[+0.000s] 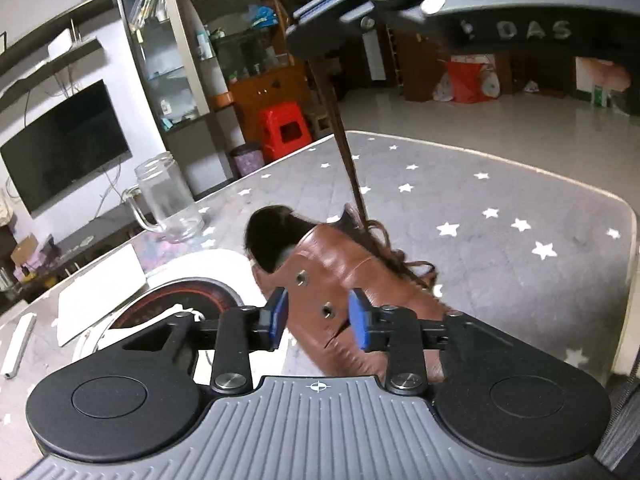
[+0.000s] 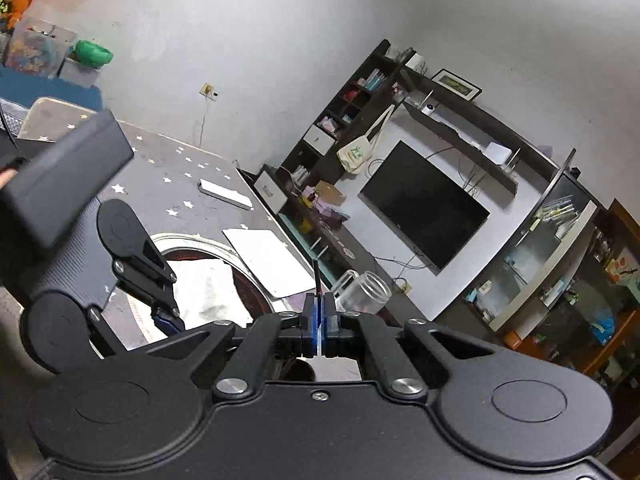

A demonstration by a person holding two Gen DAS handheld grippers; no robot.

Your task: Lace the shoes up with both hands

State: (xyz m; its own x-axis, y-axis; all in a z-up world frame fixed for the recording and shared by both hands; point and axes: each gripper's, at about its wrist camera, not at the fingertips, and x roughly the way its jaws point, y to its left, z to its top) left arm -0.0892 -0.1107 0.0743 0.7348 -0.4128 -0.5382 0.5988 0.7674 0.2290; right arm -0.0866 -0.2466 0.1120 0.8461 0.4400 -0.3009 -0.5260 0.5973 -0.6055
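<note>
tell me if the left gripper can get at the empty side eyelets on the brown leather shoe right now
Probably yes. The left gripper is open right over the brown leather shoe, its blue pads either side of the empty eyelets, with nothing between. The right gripper holds the brown lace taut, up and clear.

My left hand-held gripper (image 1: pixel 318 318) covers the shoe's (image 1: pixel 340 276) toe; the lace (image 1: pixel 340 128) blurs upward, and I can't see its lower run from the right wrist.

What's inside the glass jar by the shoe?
Nothing visible: the glass jar looks empty and lidless, upright on the star-print table, behind the brown shoe. Its bottom is hidden in the right wrist view.
</note>
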